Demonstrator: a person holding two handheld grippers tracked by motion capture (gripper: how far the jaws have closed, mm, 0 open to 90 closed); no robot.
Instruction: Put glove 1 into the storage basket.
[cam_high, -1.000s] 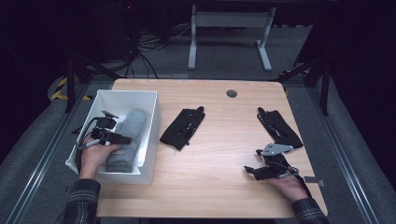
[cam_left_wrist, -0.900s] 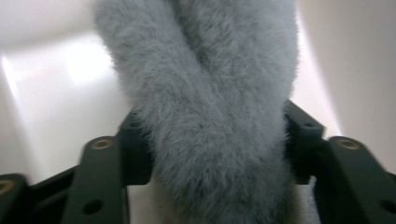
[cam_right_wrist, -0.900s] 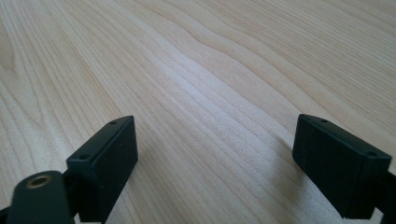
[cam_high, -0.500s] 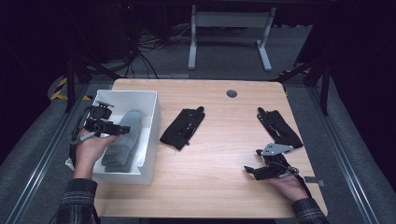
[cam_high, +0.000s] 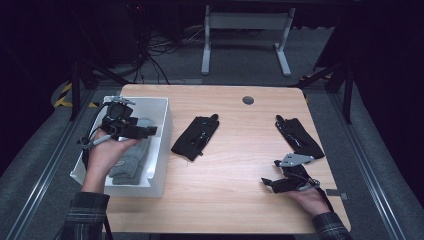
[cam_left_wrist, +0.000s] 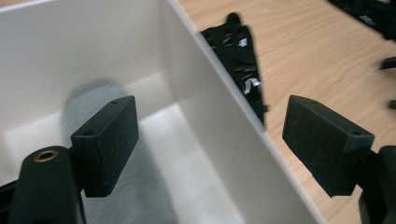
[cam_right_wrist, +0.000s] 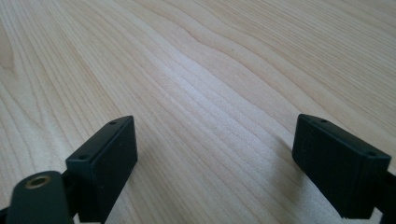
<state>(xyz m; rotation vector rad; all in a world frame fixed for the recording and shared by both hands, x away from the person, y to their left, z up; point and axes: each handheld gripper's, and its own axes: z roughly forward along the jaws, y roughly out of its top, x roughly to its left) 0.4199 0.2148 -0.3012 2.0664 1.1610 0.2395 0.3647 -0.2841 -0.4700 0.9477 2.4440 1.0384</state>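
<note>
Left hand-held gripper (cam_high: 150, 131) wide, empty, over white bin (cam_high: 162, 145) holding grey gloves (cam_high: 131, 161). Right hand-held gripper (cam_high: 266, 183) wide, empty, low on desk (cam_high: 235, 200). Black gloves: mid-desk (cam_high: 196, 136), right (cam_high: 298, 136).

Dim room, grey carpet floor (cam_high: 240, 70)

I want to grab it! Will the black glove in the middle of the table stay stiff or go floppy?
Probably floppy: the black glove lies flat and creased on the table, like soft fabric. It likely feels light, and shouldn't roll, since it is flat.
</note>
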